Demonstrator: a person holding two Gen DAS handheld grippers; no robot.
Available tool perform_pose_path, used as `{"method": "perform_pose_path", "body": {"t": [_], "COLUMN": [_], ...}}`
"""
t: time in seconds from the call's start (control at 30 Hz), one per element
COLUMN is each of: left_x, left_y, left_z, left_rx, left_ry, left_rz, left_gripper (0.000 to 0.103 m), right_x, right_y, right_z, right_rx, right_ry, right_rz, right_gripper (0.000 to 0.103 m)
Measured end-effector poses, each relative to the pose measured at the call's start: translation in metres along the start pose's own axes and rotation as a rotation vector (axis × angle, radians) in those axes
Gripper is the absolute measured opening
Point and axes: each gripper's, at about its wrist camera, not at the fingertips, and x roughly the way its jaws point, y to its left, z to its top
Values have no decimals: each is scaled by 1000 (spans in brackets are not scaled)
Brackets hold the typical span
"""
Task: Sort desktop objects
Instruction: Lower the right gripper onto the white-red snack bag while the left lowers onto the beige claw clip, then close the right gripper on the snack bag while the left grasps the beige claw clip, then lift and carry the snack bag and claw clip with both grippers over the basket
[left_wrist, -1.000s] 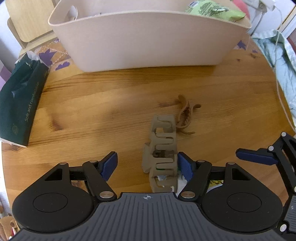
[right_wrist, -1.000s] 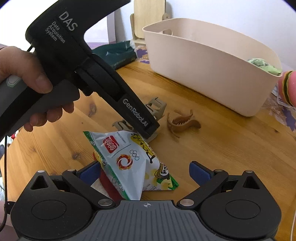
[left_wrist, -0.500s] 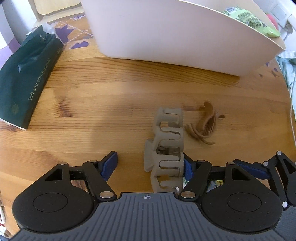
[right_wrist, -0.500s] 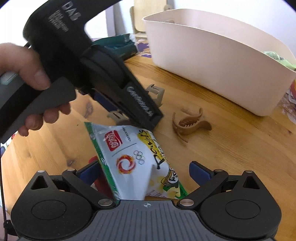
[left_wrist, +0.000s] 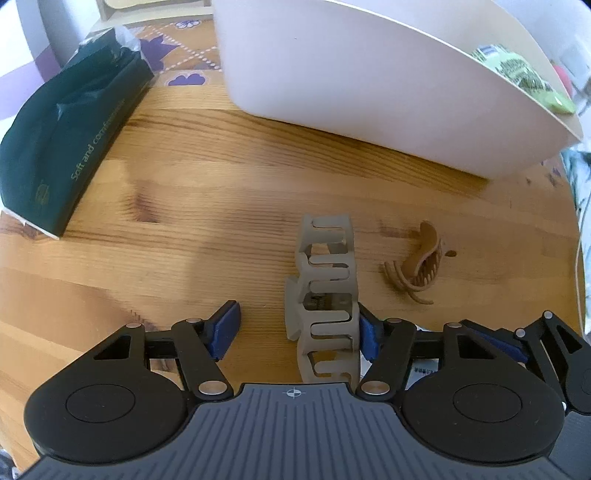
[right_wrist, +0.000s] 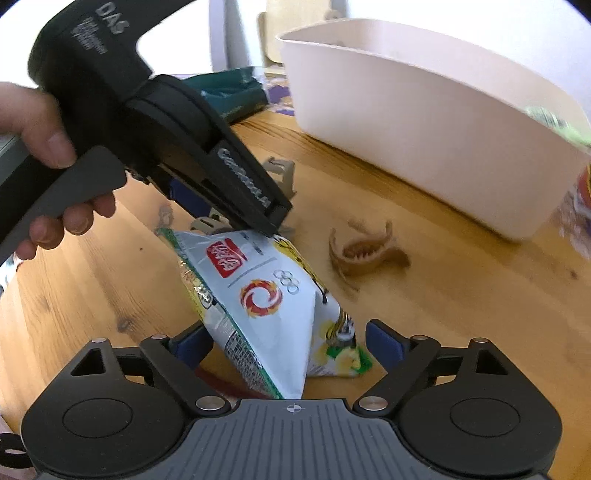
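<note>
Two hair claws (left_wrist: 325, 295) (left_wrist: 415, 266), one snack bag (right_wrist: 266, 295), one bin (left_wrist: 369, 85); both grippers' (left_wrist: 299, 328) (right_wrist: 288, 339) fingers spread.

The left gripper (left_wrist: 297, 326) now sits farther left and closer to the bin (left_wrist: 369, 74), so the brown hair claw (left_wrist: 415, 264) lies farther right of the grey hair claw (left_wrist: 325, 295). The right gripper (right_wrist: 290, 338) has closed in on the snack packet (right_wrist: 266, 295).

Dark green tissue pack (left_wrist: 66, 147) on wooden table (left_wrist: 207, 206), patterned cloth (left_wrist: 184, 70) behind.
</note>
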Motion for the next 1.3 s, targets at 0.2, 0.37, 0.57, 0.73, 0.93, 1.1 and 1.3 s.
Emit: {"method": "perform_pose_path", "body": {"t": [0.2,0.37,0.57,0.73,0.93,1.1,1.3], "left_x": [-1,-3,-6,-8,-13,-24,-43], "left_y": [-1,6,7,4,7,8,16], "left_z": [-1,0,0,-9,-14,-19,-26], "left_rx": [5,-54,-49,-87,-81,-92,-129], "left_ry": [-11,-35,-60,-109,-150,-179,-240], "left_rz": [6,1,37,36,24,16,12], "left_gripper": [66,62,40,39,39,39,39], "right_x": [0,3,-4,-3,-11,-20,-31], "right_y": [15,23,10,4,-3,-11,-18], "right_z": [7,2,-3,0,-6,-8,-5], "right_rx": [-130,-198,-156,-124,-69,-45,-27], "right_ry": [-30,9,16,22,18,3,-18], "right_rz": [16,24,13,-2,0,-2,-14], "right_gripper": [86,59,55,52,50,50,50]}}
